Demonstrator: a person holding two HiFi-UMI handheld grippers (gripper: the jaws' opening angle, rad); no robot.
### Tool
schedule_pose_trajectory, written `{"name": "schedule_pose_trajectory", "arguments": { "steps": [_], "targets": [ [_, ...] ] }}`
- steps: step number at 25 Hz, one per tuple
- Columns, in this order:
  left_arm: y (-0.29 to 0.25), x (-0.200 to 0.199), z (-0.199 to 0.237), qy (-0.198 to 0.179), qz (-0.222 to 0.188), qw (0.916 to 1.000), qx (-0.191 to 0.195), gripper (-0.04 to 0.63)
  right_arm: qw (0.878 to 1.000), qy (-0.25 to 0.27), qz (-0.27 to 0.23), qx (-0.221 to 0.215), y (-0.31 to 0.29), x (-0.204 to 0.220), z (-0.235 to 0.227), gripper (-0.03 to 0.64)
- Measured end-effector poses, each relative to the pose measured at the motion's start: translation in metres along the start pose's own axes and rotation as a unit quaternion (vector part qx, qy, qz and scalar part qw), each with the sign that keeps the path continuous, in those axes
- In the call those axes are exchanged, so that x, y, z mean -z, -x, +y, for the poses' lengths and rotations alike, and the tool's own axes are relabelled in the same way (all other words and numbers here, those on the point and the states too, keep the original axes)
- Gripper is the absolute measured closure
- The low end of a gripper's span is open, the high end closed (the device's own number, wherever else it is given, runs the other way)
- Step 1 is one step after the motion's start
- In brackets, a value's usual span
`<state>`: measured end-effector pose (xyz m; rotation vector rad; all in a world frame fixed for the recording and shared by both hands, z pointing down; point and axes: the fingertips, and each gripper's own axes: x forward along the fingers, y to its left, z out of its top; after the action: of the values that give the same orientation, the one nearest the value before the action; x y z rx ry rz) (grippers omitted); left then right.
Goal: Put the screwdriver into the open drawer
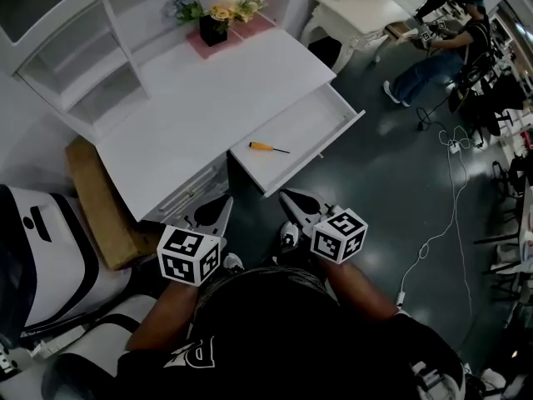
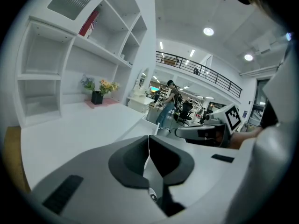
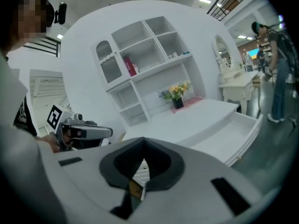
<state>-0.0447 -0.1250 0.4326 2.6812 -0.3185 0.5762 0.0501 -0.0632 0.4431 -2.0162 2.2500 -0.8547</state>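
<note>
"Head view first: where is the screwdriver (image 1: 266, 147)?"

"Lying flat in the open drawer (image 1: 315, 125), towards its left end, orange handle to the left and dark shaft to the right. The drawer stands pulled out from the white desk (image 1: 208, 90)."

"And your grippers?"

"Both sit low in front of me, short of the drawer and well apart from the tool. My left gripper (image 1: 223, 203) has its jaws pressed together with nothing between them, as the left gripper view shows. My right gripper (image 1: 288, 198) is the same: jaws closed tight and empty. Each one shows in the other's view, side by side."

"Anything else on the desk?"

"A black pot of flowers (image 1: 215, 22) on a pink mat (image 1: 250, 32), at the back"
</note>
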Motion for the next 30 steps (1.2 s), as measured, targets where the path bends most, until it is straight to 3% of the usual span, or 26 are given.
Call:
{"name": "schedule_pose_trajectory", "arguments": {
  "steps": [8, 16, 22, 30],
  "targets": [
    [-0.004, 0.003, -0.035, -0.002, -0.003, 1.0000, -0.002, 0.580, 1.000, 0.008, -0.002, -0.002, 0.032, 0.005, -0.004, 0.609],
    [-0.015, 0.007, -0.071, 0.006, -0.008, 0.9998, -0.018, 0.580, 0.998, 0.057, 0.004, -0.005, 0.072, 0.006, -0.014, 0.609],
    [-0.018, 0.014, -0.072, 0.001, 0.000, 0.9986, -0.053, 0.580, 0.998, 0.054, 0.009, -0.010, 0.086, 0.016, -0.025, 0.608],
    [-0.025, 0.023, -0.093, 0.006, 0.009, 0.9988, -0.048, 0.580, 0.998, 0.042, 0.031, -0.021, 0.092, 0.037, -0.030, 0.609]
  ]
}}
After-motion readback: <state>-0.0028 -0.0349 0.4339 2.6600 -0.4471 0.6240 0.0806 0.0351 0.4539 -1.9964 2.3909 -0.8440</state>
